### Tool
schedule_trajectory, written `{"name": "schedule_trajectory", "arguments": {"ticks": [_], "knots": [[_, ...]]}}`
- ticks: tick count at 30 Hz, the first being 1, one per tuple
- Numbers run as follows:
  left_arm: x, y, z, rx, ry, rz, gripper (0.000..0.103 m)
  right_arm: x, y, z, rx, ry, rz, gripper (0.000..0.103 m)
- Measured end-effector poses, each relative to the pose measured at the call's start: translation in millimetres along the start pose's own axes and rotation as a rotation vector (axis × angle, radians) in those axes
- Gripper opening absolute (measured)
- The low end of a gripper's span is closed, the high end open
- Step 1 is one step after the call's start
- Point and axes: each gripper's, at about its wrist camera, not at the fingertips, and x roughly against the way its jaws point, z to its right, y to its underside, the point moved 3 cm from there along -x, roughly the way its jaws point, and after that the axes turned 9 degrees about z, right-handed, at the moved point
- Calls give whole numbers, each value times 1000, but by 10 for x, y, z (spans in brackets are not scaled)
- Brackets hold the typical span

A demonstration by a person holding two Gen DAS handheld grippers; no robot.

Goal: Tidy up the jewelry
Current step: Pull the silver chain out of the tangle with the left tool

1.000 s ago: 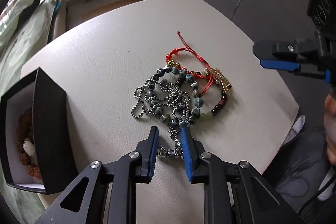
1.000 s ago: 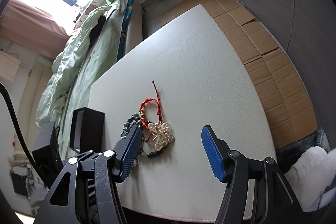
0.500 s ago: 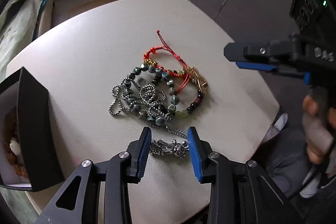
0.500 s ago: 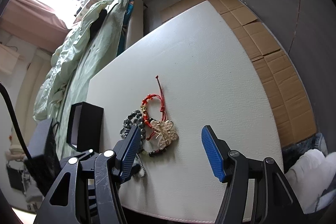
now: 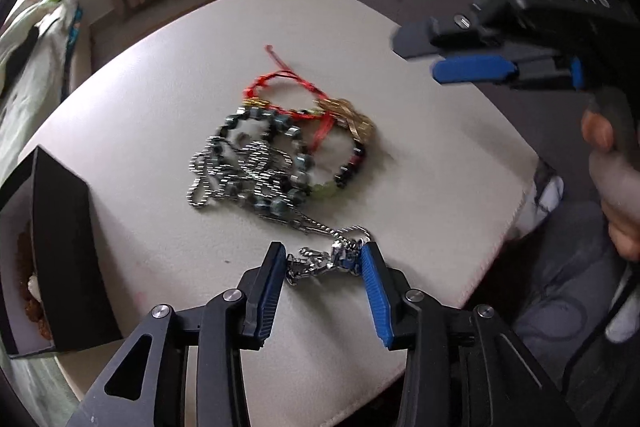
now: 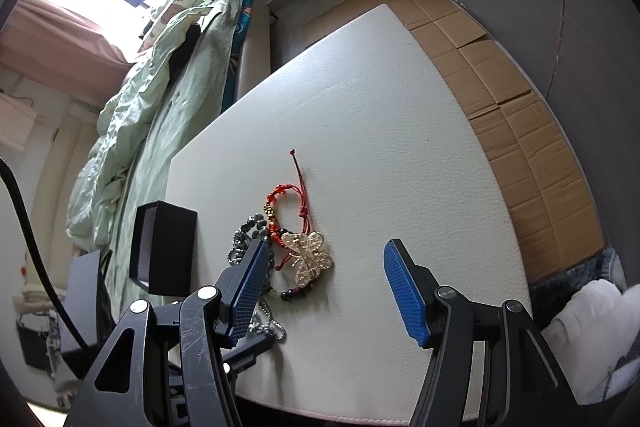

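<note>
A tangle of jewelry lies mid-table: a silver chain (image 5: pixel 240 167), a dark green bead bracelet (image 5: pixel 280 131), a red cord bracelet (image 5: pixel 288 83) and a gold butterfly charm (image 5: pixel 352 119). The chain's silver pendant (image 5: pixel 324 261) lies between the jaws of my left gripper (image 5: pixel 323 269), which are apart around it. My right gripper (image 6: pixel 324 283) is open and empty above the table's right side, near the butterfly charm (image 6: pixel 308 257). It also shows in the left wrist view (image 5: pixel 472 67).
An open black box (image 5: pixel 60 247) with brown beads inside stands at the table's left edge; it shows in the right wrist view (image 6: pixel 164 247) too. The white table (image 5: pixel 160 67) ends close behind the pendant. A bed with green bedding (image 6: pixel 132 131) lies beyond.
My left gripper opened wider and drew back toward the table's near edge, the pendant and its chain stretching out from the pile. The right gripper moved slightly nearer the jewelry.
</note>
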Motion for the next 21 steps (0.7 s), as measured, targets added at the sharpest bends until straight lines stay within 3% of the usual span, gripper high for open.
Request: {"name": "schedule_trajectory", "arguments": {"ticks": [6,10,16,18,20,21], "knots": [[25,44,179,-67,58,-6,42,44,-14,65,-17,-9,8,62],[24,69,295,-111,75,-8,54,53,-14,74,-15,-12,8,62],[-7,55,302,-108,47,35,54,82,-27,105,-28,-15,18,62],[-13,52,313,-120,28,45,49,94,-31,104,-30,-17,24,62],[-15,38,303,-128,1,52,22,100,-33,105,-28,-14,28,62],[-41,0,274,-121,1,49,20,98,-30,108,-30,-13,27,62]]}}
